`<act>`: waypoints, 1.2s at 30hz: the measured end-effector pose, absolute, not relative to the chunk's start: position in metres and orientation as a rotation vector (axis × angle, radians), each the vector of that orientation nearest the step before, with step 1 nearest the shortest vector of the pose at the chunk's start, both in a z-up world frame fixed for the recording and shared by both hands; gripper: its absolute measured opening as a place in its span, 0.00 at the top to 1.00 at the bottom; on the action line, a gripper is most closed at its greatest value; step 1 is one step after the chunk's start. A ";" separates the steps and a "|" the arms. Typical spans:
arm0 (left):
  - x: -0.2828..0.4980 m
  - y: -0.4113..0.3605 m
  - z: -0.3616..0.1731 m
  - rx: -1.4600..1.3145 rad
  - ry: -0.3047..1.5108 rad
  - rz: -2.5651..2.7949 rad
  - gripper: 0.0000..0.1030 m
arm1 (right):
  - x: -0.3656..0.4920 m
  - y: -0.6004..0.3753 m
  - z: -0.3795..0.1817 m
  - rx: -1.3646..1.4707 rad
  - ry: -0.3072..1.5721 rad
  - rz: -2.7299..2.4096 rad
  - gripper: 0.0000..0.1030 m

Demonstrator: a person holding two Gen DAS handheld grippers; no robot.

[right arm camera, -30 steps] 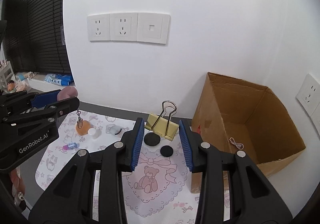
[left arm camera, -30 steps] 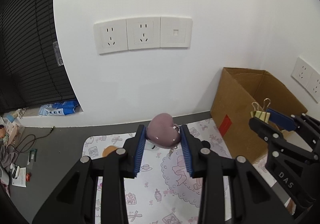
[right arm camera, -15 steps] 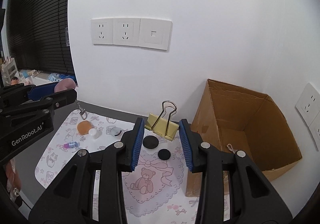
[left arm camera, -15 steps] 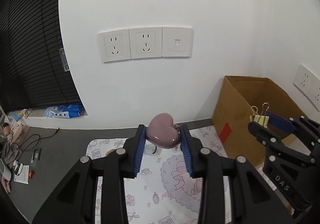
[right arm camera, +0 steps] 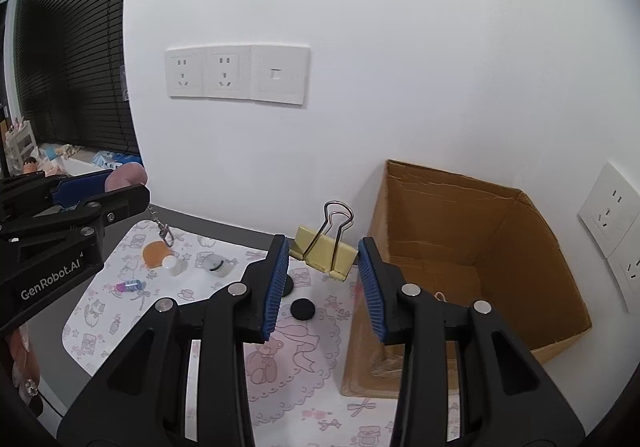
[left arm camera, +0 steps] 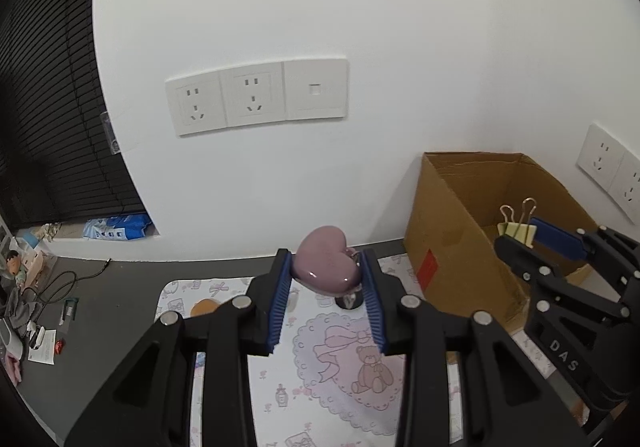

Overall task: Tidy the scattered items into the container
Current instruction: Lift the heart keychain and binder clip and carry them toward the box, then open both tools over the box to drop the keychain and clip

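Observation:
My left gripper [left arm camera: 326, 275] is shut on a pink heart keychain [left arm camera: 326, 267] and holds it above the patterned mat [left arm camera: 320, 367]; its chain and clasp [right arm camera: 165, 233] hang down in the right wrist view. My right gripper [right arm camera: 323, 267] is shut on a yellow binder clip [right arm camera: 324, 253], held near the left wall of the open cardboard box [right arm camera: 460, 259]. In the left wrist view the clip [left arm camera: 518, 231] hangs over the box [left arm camera: 472, 231]. A thin string [right arm camera: 440, 296] lies inside the box.
On the mat [right arm camera: 120, 327] lie an orange disc [right arm camera: 154, 253], a white ball [right arm camera: 172, 263], a grey round item [right arm camera: 216, 265], a small purple and blue piece [right arm camera: 129, 286] and two black discs [right arm camera: 302, 309]. The white wall with sockets [right arm camera: 238, 73] stands close behind. Clutter lies on the floor at left [left arm camera: 36, 311].
Both grippers have risen and drawn back with their items, so the mat and box look lower and farther. The right gripper's clip has shifted toward the box.

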State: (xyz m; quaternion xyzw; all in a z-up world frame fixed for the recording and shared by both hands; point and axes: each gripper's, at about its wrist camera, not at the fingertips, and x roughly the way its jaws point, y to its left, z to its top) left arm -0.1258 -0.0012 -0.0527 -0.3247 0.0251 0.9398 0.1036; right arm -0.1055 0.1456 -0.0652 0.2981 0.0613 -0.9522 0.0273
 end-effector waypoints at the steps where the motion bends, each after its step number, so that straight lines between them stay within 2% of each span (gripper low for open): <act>1: -0.126 0.005 -0.053 -0.959 0.080 2.766 0.67 | -0.105 0.152 -0.064 0.923 0.185 -2.947 0.64; 24: -0.155 0.152 -0.064 -0.934 0.216 2.560 0.67 | -0.113 0.291 -0.072 1.043 0.093 -3.073 0.64; 36: -0.172 0.194 -0.075 -0.948 0.249 2.499 0.67 | -0.125 0.333 -0.084 1.106 0.056 -3.101 0.64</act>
